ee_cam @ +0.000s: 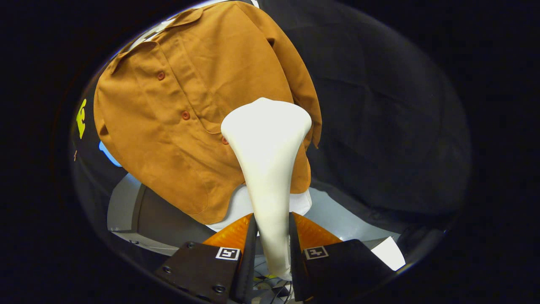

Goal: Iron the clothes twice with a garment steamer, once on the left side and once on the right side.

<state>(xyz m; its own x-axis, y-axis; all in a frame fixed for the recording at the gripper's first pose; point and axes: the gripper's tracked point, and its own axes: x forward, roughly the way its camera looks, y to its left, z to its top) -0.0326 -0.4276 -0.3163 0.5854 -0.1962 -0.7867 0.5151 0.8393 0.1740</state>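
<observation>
A brown button-up shirt (181,109) hangs in front of the black cloth wall, over a white garment whose hem (236,207) shows below it. My gripper (272,236) is shut on the handle of a white garment steamer (268,160), both fingers pressing its narrow stem. The steamer's wide head (265,122) rises beyond the fingers and lies over the shirt's lower right part, near the button line. Whether the head touches the fabric I cannot tell.
A grey stand or base (147,215) sits below the shirt. A pale floor patch (337,219) lies beyond the fingers to the right, with a white sheet (388,253) near it. Thin cables (270,287) run under the fingers.
</observation>
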